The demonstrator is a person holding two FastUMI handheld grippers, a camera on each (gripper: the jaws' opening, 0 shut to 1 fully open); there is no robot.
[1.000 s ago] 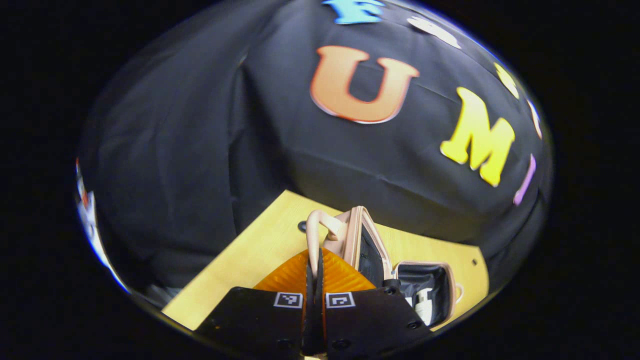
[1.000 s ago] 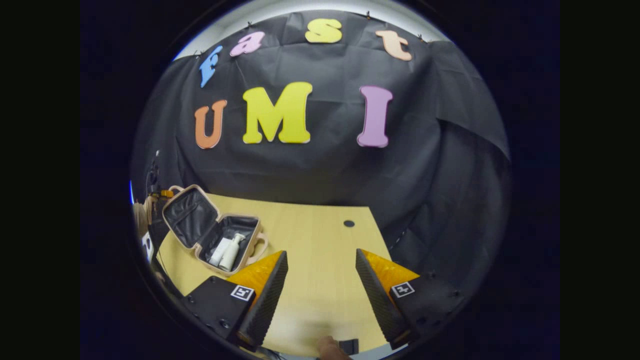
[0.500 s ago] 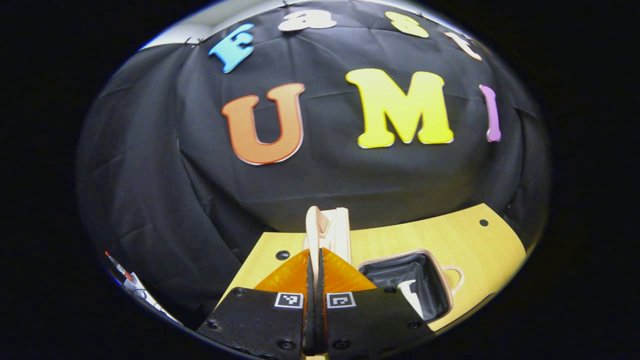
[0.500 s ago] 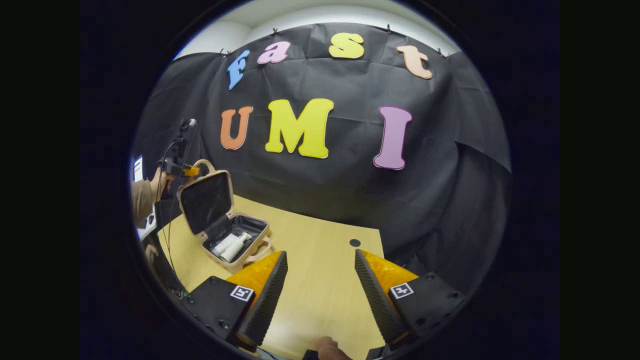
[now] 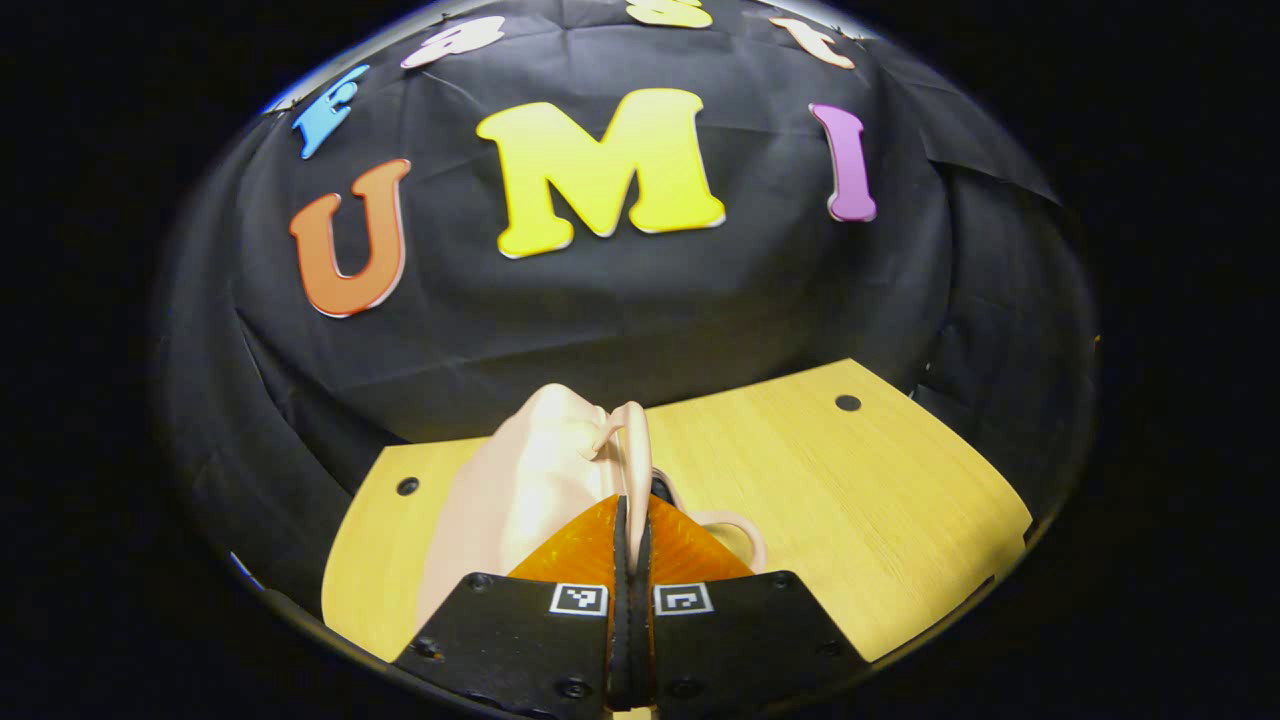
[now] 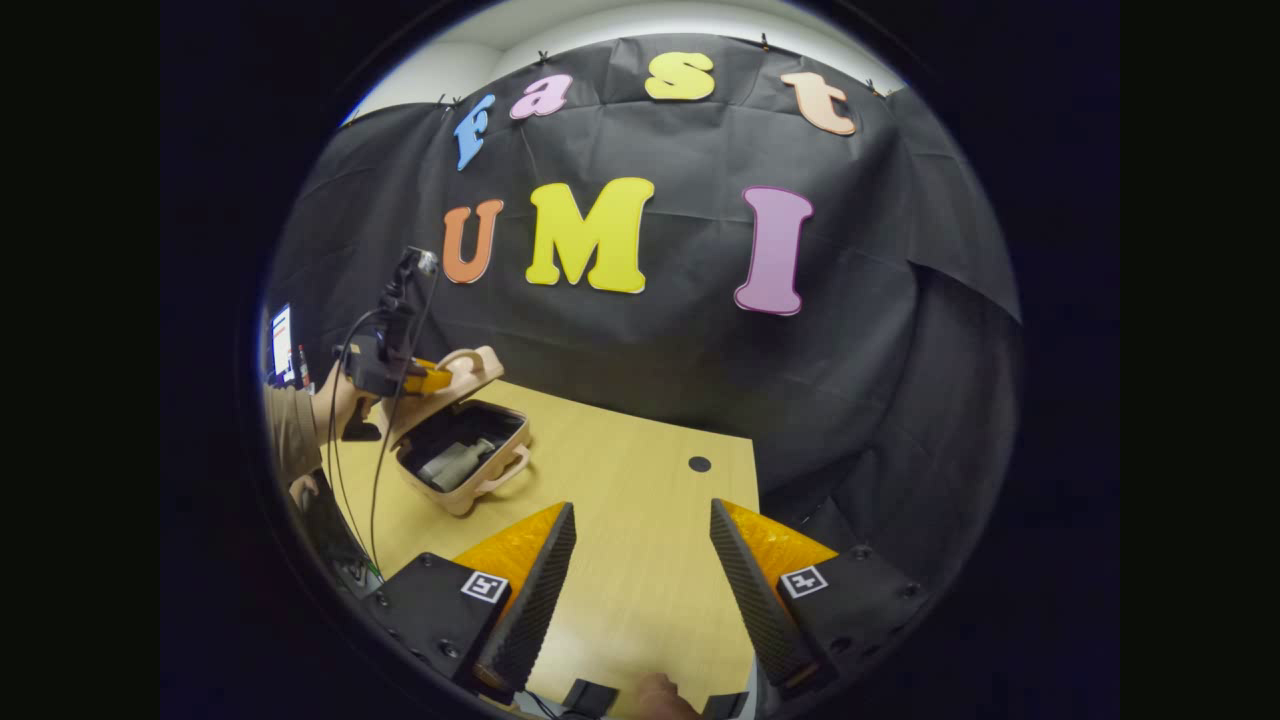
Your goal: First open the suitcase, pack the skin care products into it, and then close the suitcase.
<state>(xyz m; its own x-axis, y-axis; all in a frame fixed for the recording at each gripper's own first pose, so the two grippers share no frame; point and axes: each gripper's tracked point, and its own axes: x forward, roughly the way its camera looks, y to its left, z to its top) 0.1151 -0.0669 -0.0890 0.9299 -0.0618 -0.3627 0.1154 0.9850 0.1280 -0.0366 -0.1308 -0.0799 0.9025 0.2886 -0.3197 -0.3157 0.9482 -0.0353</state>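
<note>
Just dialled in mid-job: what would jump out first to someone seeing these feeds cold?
The pink suitcase at the table's far left, its lid tipped partway down over the bottles lying inside. The left gripper is shut on the lid's handle, held by a hand at the left edge. The right gripper hangs open over bare tabletop, well clear of the case.

Overhead booth light falls bright on my yellow table [image 6: 640, 560], soft shadows only. Black cloth wall [image 6: 650, 370] swallows light. Fisheye bends edges in both views; rim details smear, centre stays sharp.
</note>
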